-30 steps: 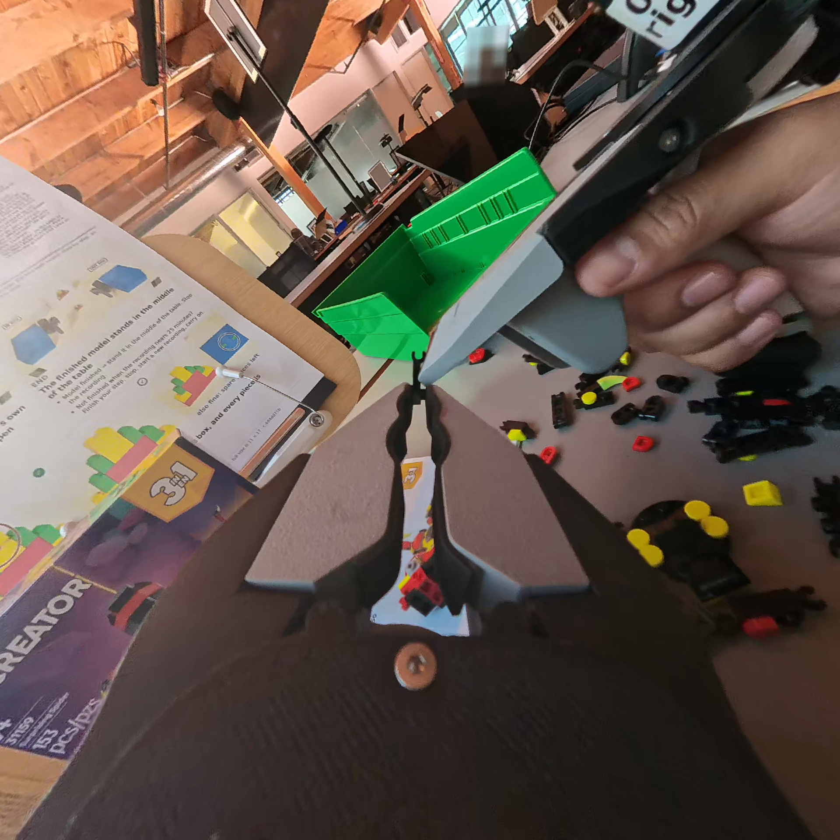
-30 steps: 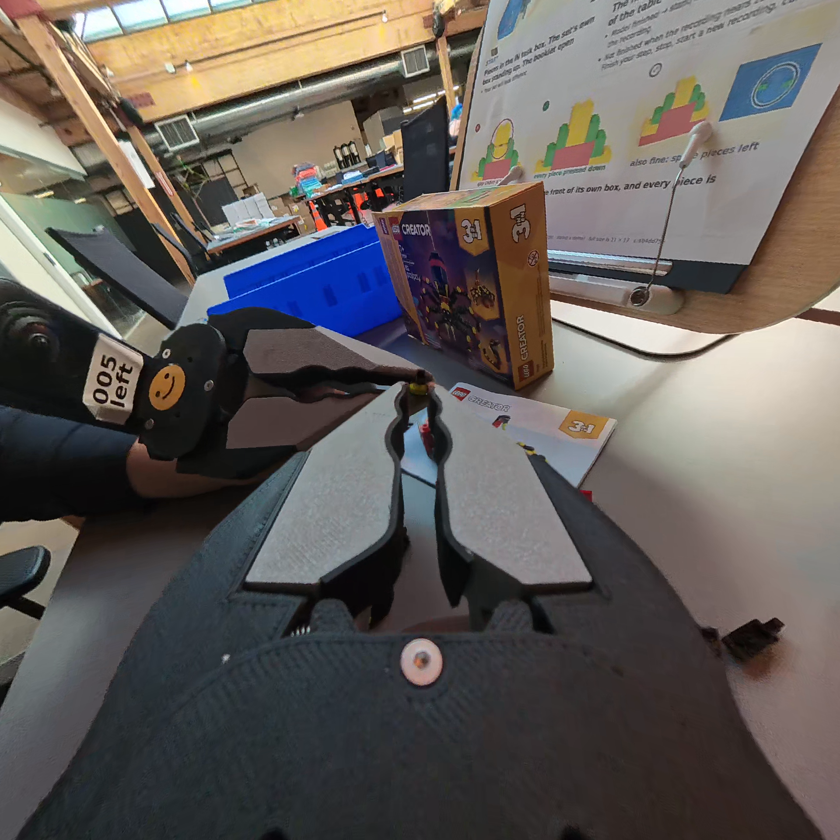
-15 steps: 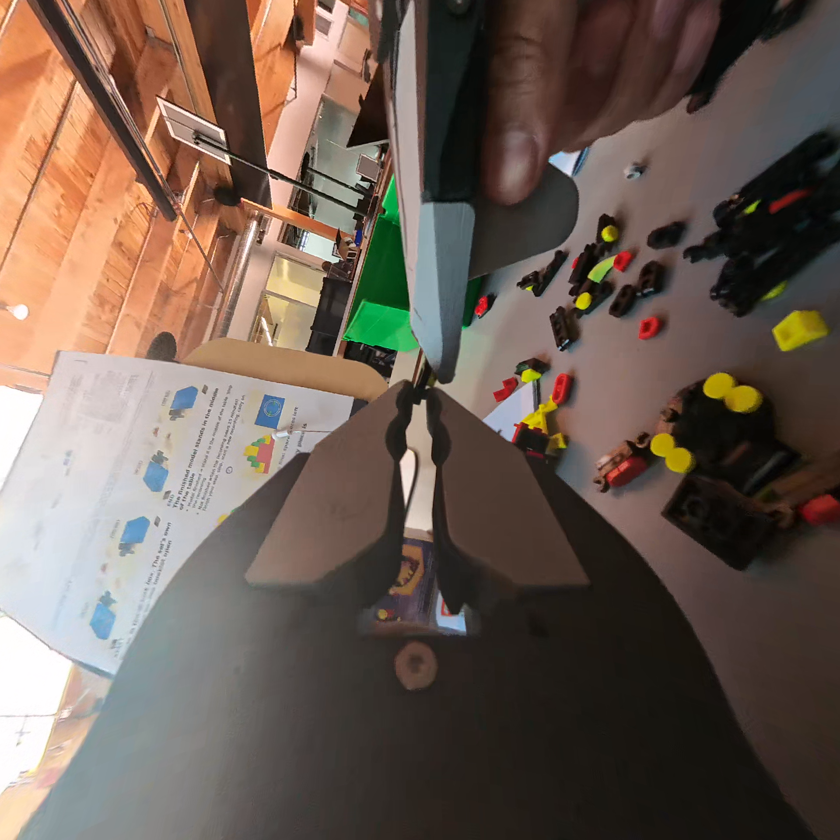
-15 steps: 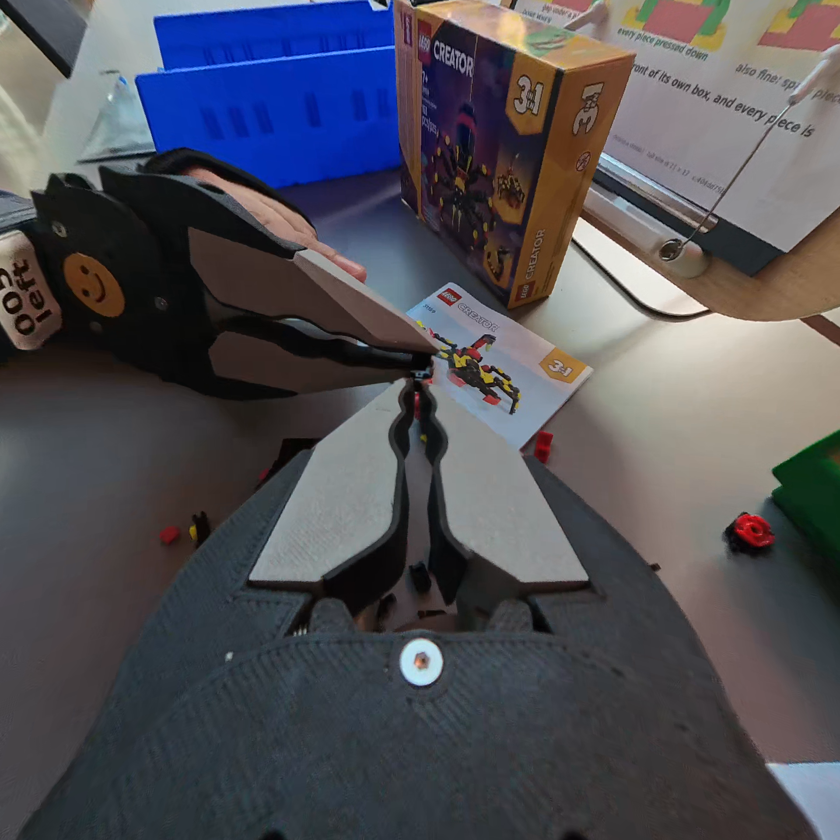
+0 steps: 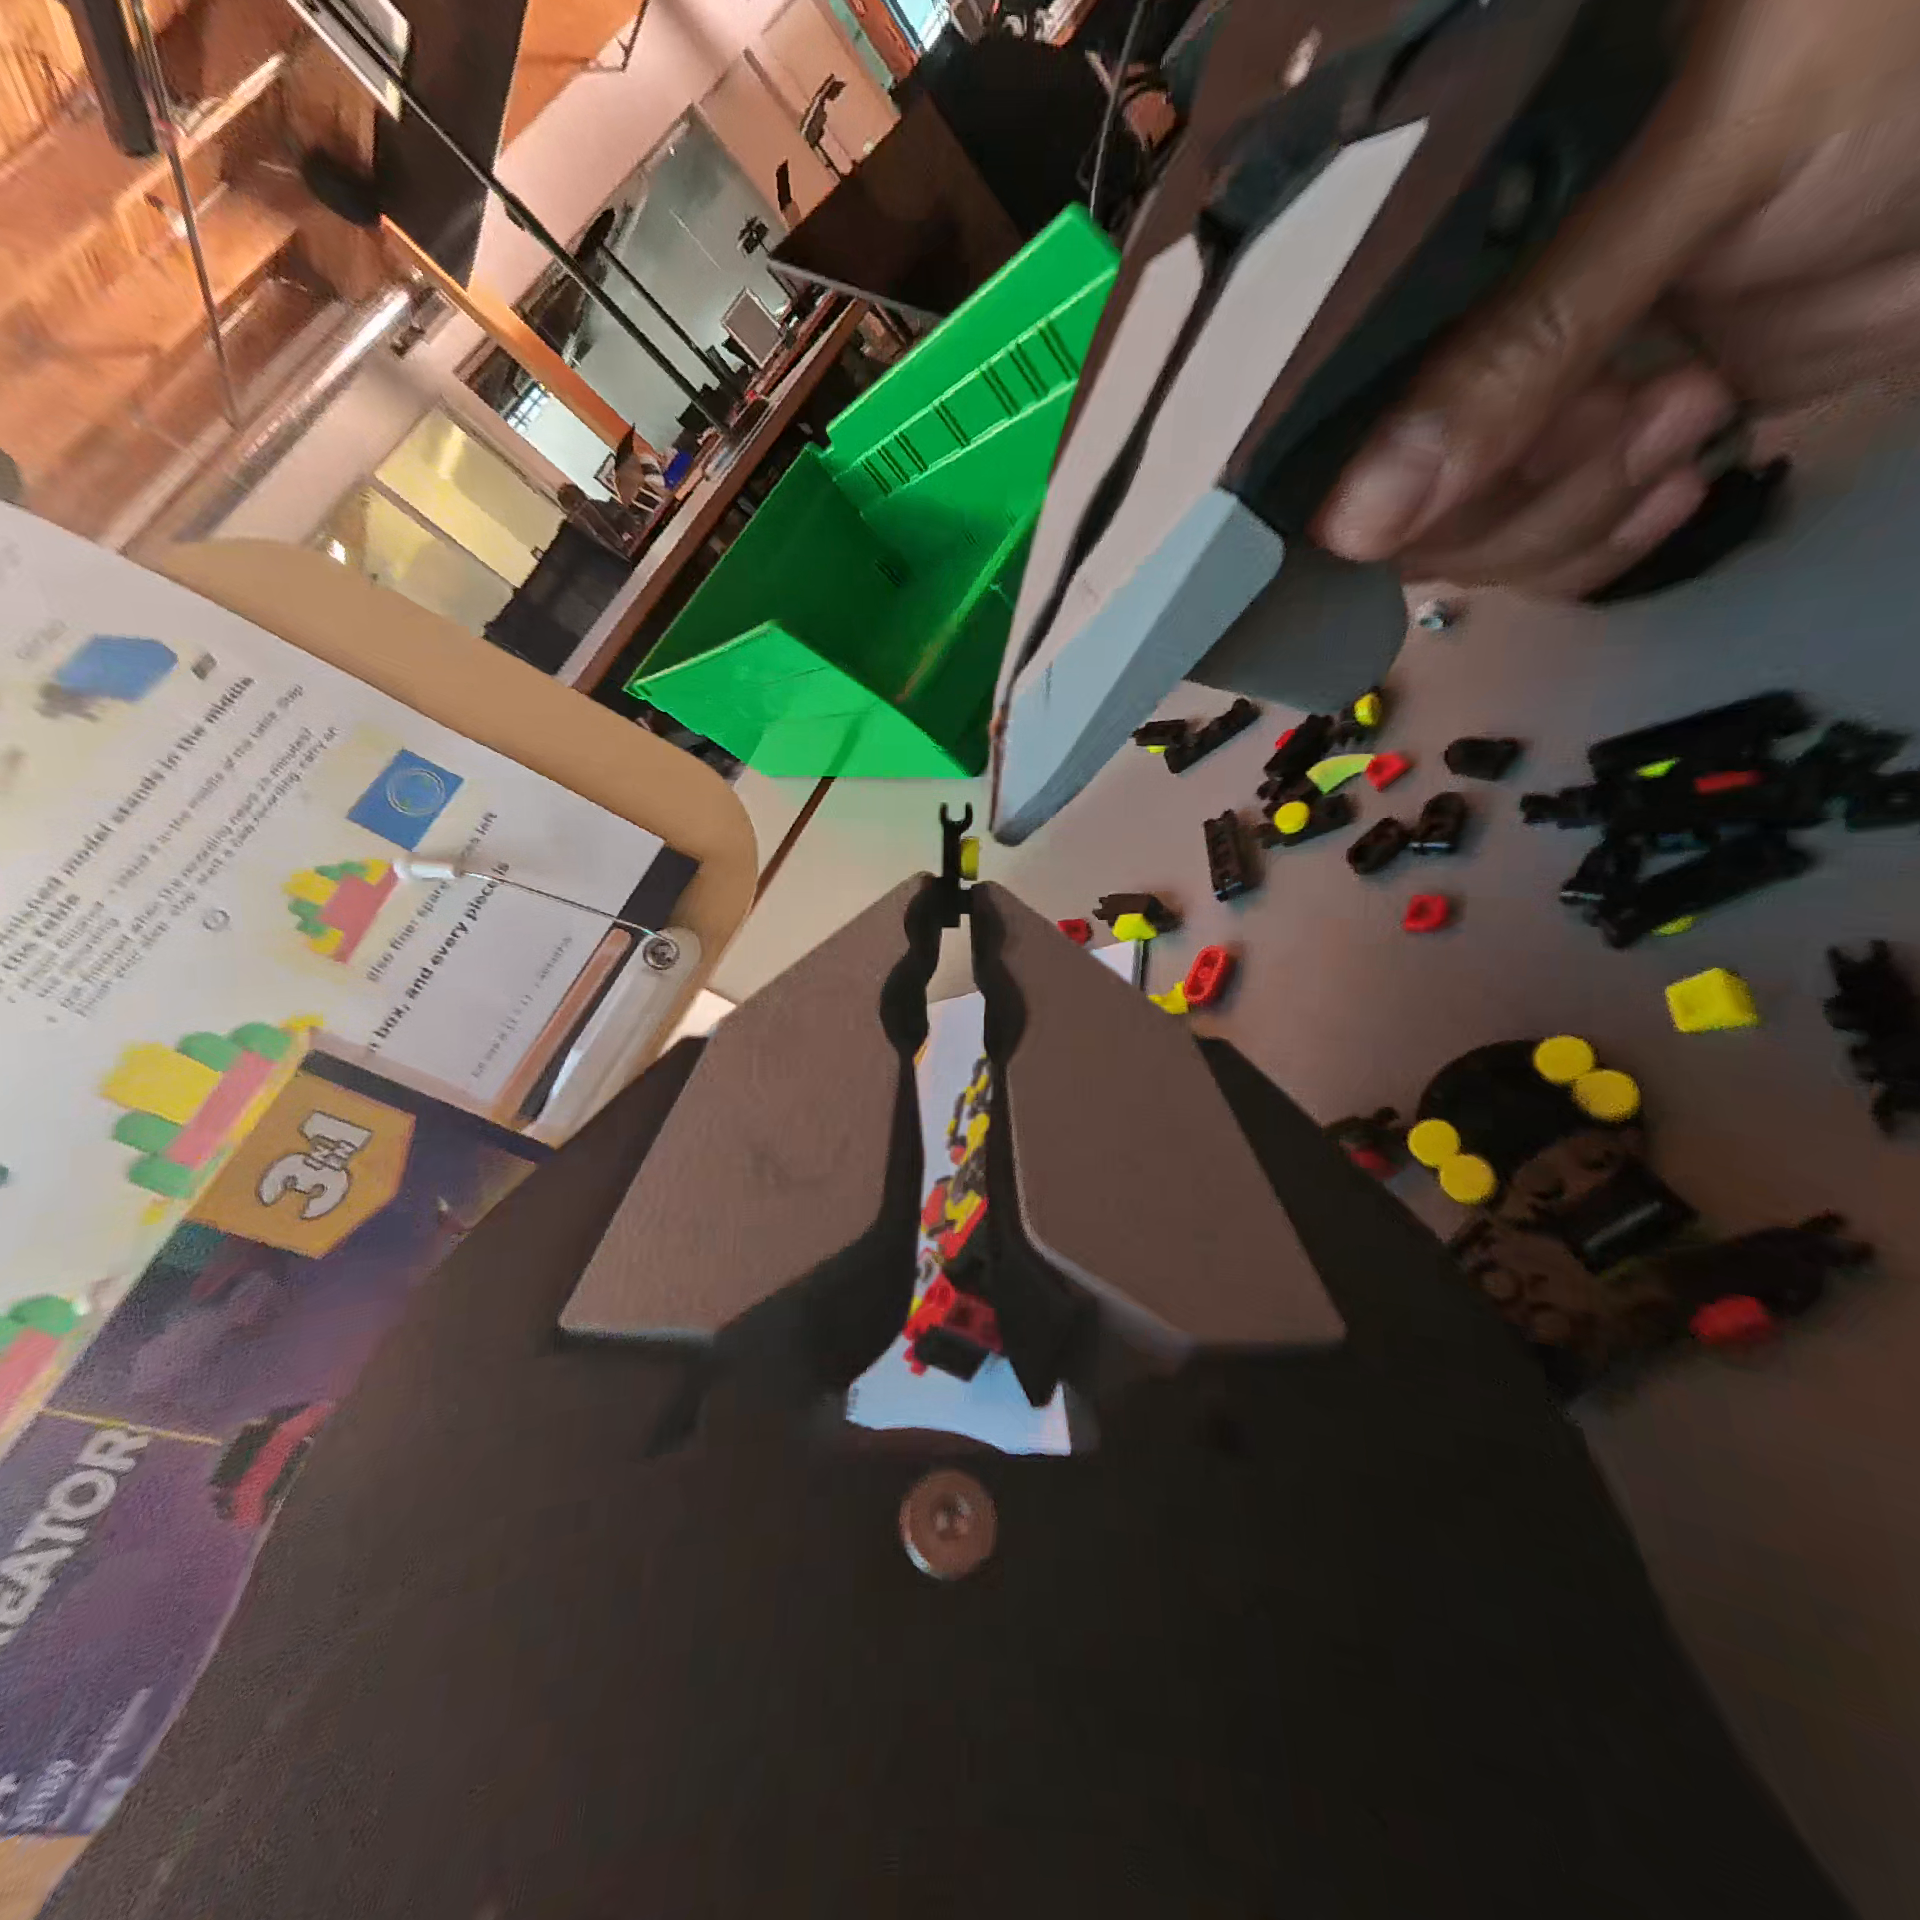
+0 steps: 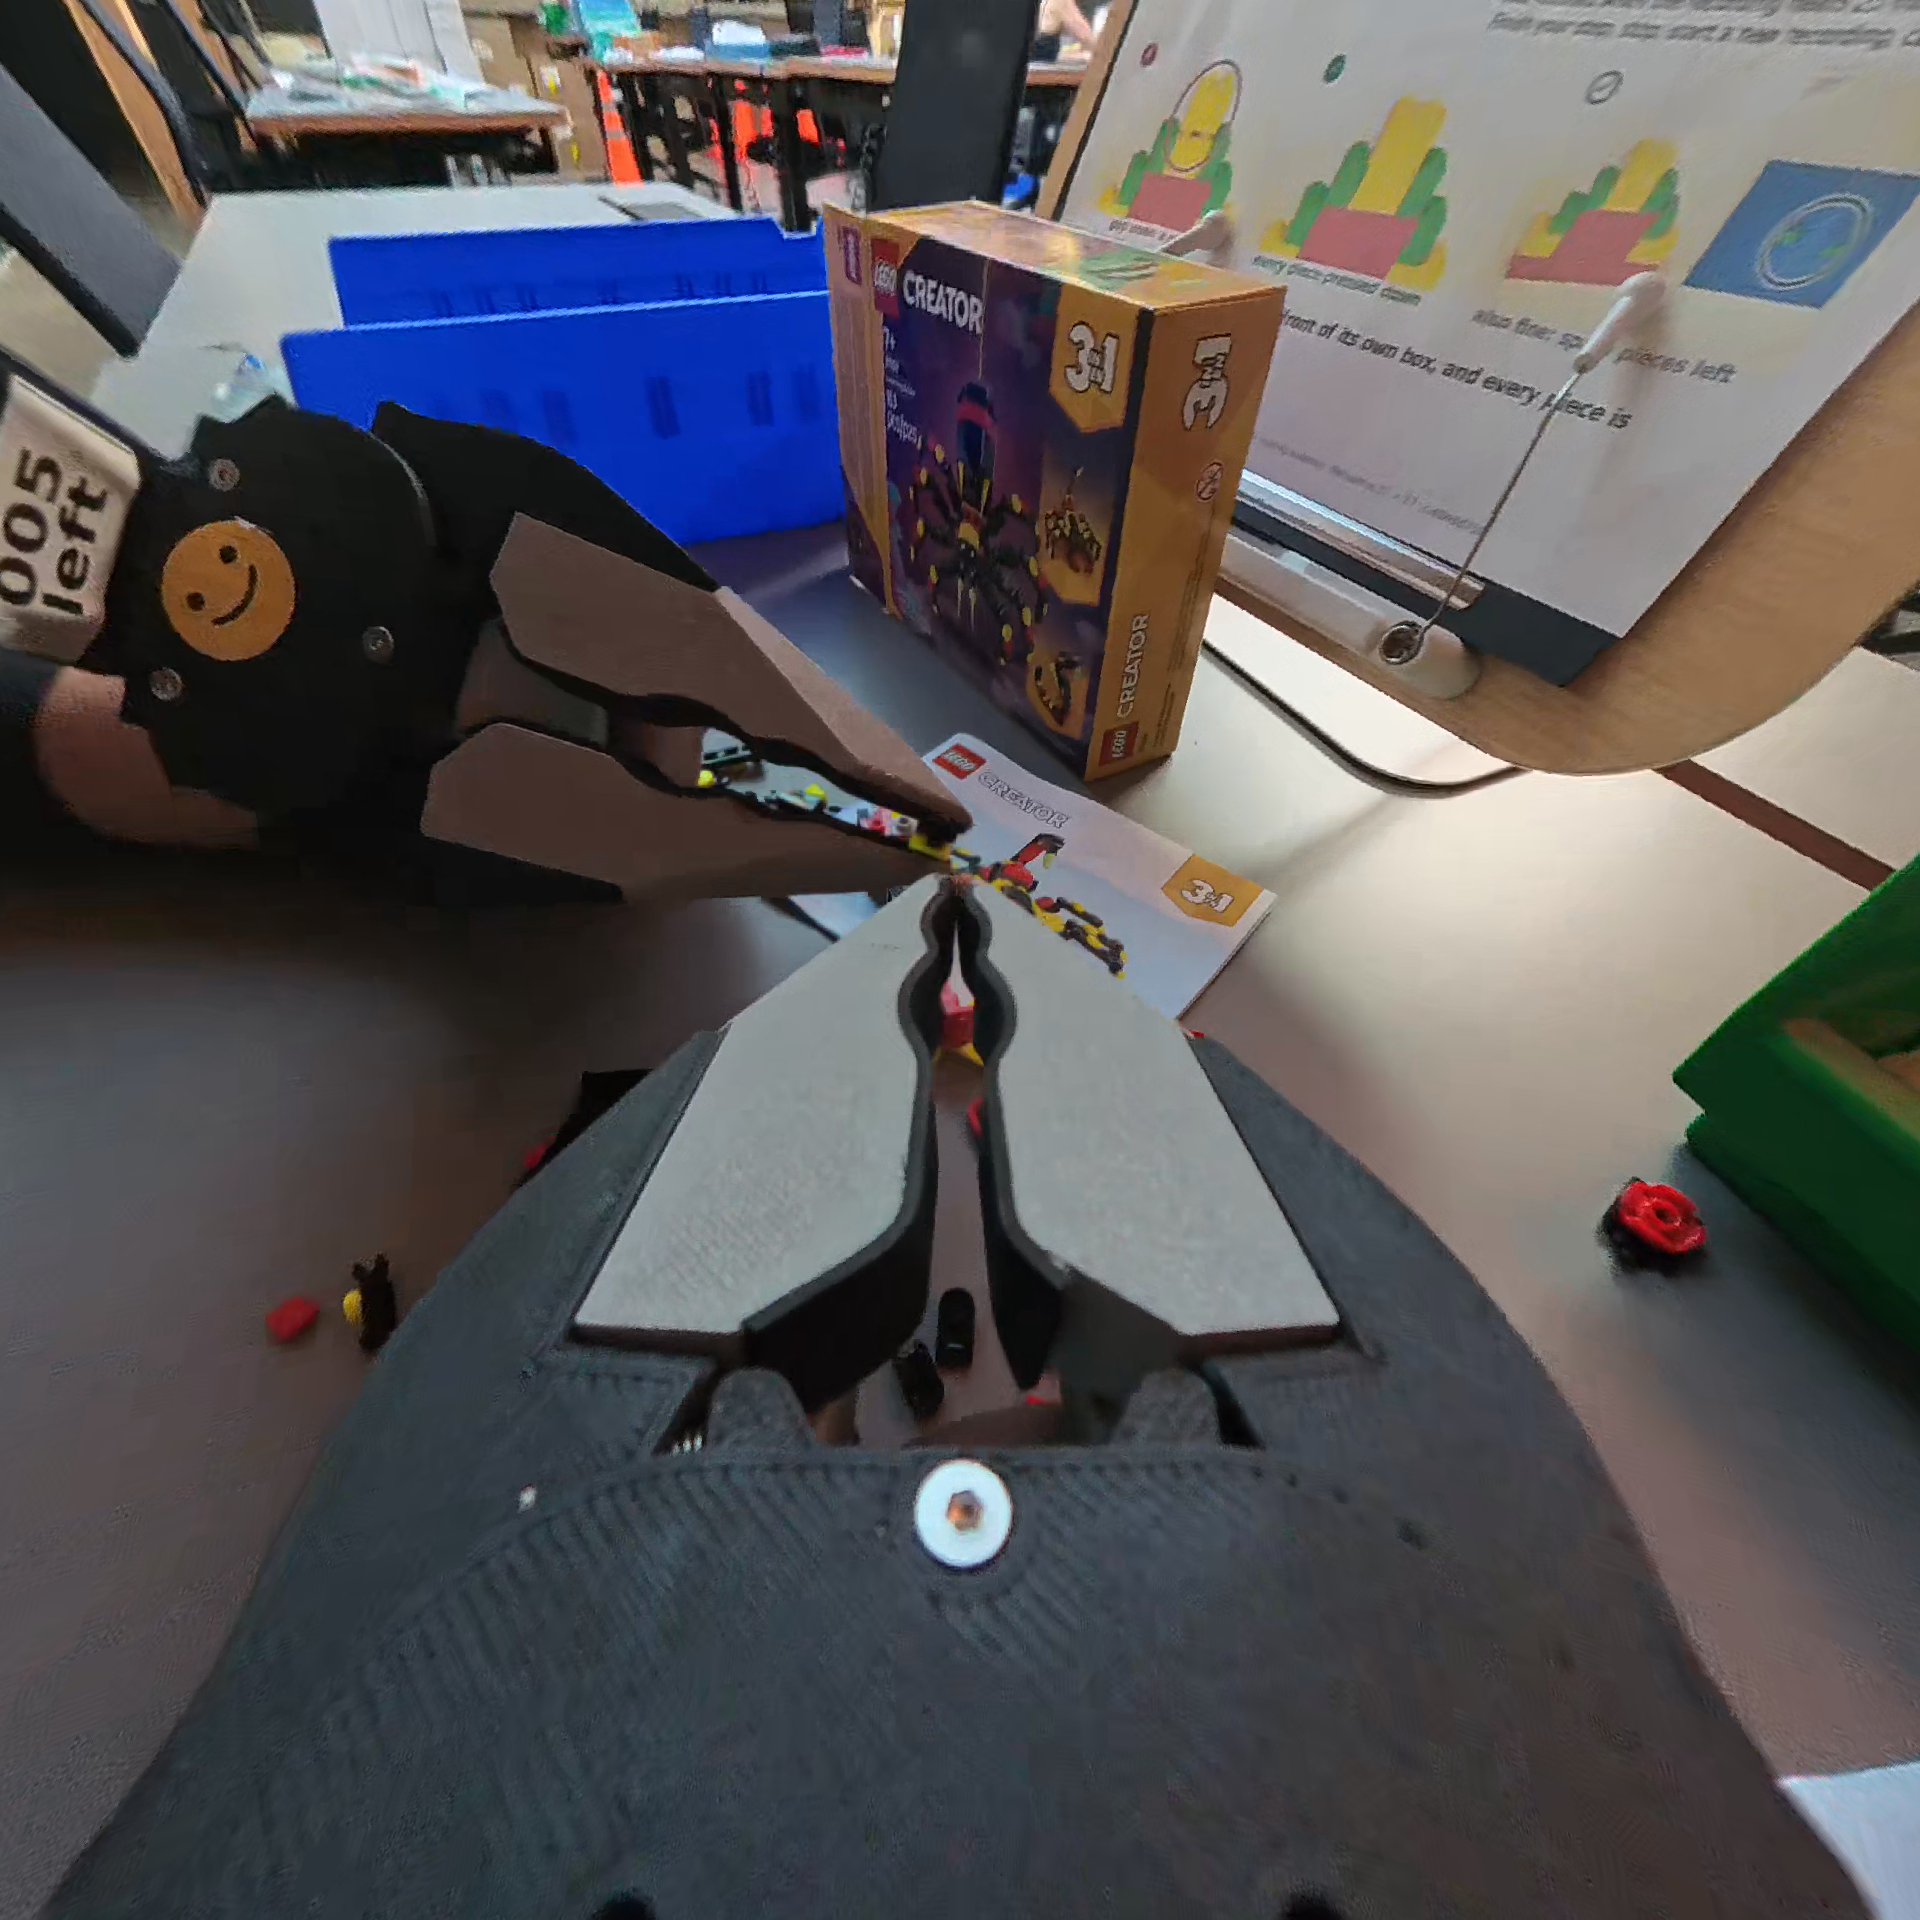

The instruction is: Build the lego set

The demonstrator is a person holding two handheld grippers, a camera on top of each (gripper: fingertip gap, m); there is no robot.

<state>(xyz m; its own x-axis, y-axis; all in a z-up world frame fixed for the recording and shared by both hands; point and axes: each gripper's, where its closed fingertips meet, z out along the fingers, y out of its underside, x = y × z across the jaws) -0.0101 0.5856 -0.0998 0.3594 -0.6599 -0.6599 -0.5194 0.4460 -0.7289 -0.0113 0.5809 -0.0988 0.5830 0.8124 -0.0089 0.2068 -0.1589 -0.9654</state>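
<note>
My left gripper (image 5: 951,904) is shut on a small black clip piece with a yellow stud (image 5: 956,847), which sticks up out of its tips above the table. My right gripper (image 6: 954,899) is shut, and I see nothing plainly between its pads. In the left wrist view its tips (image 5: 1013,821) hang just right of the clip piece, a small gap away. In the right wrist view the left gripper (image 6: 940,836) comes in from the left, and its tips nearly meet mine over the booklet (image 6: 1174,894).
Loose black, red and yellow pieces (image 5: 1351,810) and a dark part-built model with yellow studs (image 5: 1538,1143) lie to the right. A green bin (image 5: 883,582), a blue bin (image 6: 571,395), the set box (image 6: 1039,468) and an instruction board (image 6: 1558,312) stand behind. A red round piece (image 6: 1657,1221) lies near the green bin. My two grippers' fingertips are within a few centimetres of each other.
My right jaws closed from a slight gap. Both grippers tilted over and swung back. The right tips, which were against the black piece, now stand just off it. The left kept its hold.
</note>
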